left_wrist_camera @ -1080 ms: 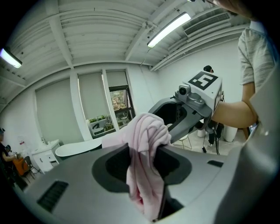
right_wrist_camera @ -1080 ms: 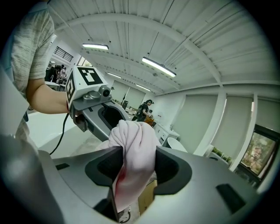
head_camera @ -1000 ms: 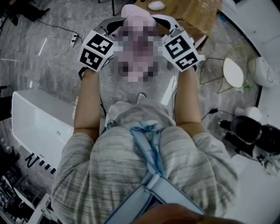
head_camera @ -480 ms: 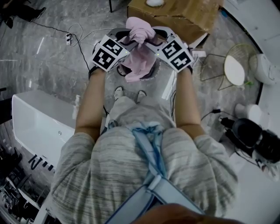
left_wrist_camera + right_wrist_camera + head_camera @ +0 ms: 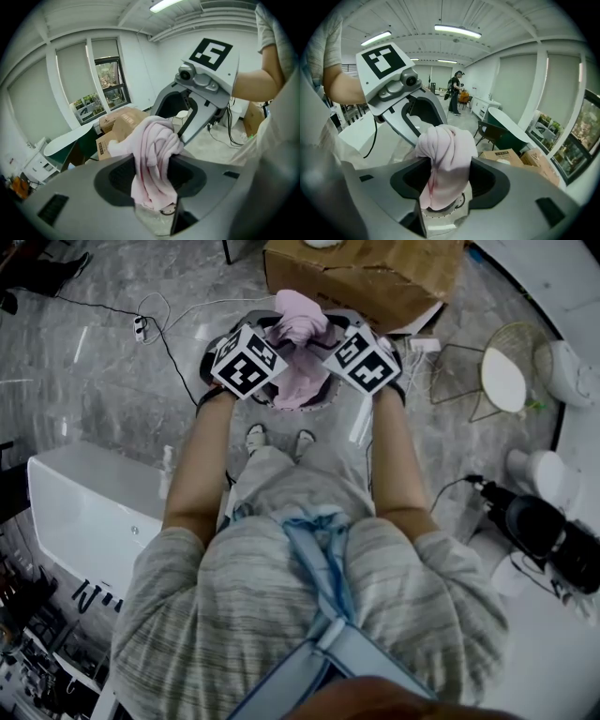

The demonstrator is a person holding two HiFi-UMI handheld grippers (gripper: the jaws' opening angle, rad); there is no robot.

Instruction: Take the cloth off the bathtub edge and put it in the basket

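A pink cloth (image 5: 300, 338) hangs bunched between my two grippers, out in front of the person and low over the floor. My left gripper (image 5: 279, 334) and my right gripper (image 5: 323, 334) face each other, both shut on the cloth's top. In the left gripper view the cloth (image 5: 154, 150) droops from between the jaws, with the right gripper's marker cube (image 5: 213, 54) behind it. The right gripper view shows the same cloth (image 5: 443, 157) held. A dark round rim, seemingly the basket (image 5: 328, 395), shows partly under the cloth's lower end.
The white bathtub (image 5: 84, 512) lies at the left. A cardboard box (image 5: 375, 273) stands just beyond the grippers. A gold wire stand (image 5: 502, 376) is at the right, with cables (image 5: 159, 320) on the grey floor at the left. A person (image 5: 453, 91) stands far off.
Both grippers have sunk with the cloth held between them and moved away from the person's body. The cloth now hangs lower, over the dark rim on the floor.
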